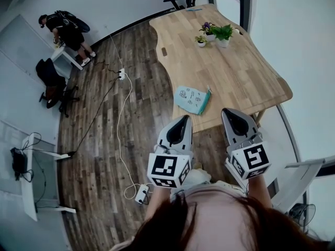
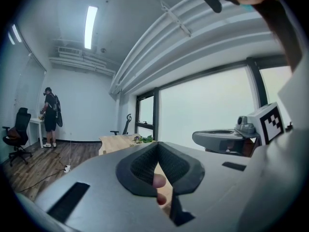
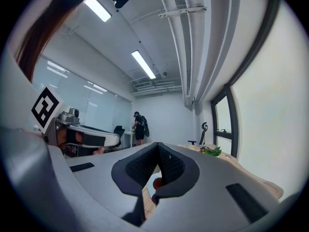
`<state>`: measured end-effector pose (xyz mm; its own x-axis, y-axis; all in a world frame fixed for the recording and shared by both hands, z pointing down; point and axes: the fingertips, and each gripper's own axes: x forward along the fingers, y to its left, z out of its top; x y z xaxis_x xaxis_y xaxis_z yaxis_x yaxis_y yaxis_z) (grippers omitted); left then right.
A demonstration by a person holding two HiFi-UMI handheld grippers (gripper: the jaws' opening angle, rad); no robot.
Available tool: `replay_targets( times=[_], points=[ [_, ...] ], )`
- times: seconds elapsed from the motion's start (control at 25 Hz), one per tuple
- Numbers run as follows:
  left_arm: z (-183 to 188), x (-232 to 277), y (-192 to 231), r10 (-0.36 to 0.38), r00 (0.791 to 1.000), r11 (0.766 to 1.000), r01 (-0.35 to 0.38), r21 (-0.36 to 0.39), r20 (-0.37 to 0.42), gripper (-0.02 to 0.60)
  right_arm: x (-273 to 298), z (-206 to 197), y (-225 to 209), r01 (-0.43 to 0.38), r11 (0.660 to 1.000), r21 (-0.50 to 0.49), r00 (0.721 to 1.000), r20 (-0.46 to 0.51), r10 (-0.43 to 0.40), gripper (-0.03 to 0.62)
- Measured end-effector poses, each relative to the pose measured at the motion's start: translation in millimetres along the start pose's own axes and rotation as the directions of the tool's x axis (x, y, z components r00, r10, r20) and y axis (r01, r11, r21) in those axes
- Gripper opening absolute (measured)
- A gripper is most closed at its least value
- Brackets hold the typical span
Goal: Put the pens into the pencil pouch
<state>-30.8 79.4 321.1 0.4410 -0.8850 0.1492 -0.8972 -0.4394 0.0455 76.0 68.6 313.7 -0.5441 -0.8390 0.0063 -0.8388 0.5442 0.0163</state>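
Four fingers [image 2: 141,164] together; one pouch [image 1: 191,99]

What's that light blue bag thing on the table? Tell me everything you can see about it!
It is a pencil pouch, flat and soft-looking, pale blue-green with little dark drawings and a darker teal strip along its right side. It lies askew on the wooden table, near the edge closest to the person. Only the table touches it. Open or zipped shut, I cannot tell.
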Motion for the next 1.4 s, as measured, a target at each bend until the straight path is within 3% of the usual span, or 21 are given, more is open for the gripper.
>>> replay_targets(
  times=[0.56,1.4],
  points=[
    [18.4,24.3,35.8,-0.041,0.999,0.999,0.042,-0.028,0.009,0.002,40.4,11.2,0.5,0.02,1.0,0.002,0.999,-0.035,-0.02,0.0],
    [15.9,17.9,40.1,-0.05,0.999,0.997,0.05,-0.053,0.011,0.002,43.5,9.3,5.9,0.008,1.0,0.011,0.998,-0.057,-0.007,0.0]
  ],
)
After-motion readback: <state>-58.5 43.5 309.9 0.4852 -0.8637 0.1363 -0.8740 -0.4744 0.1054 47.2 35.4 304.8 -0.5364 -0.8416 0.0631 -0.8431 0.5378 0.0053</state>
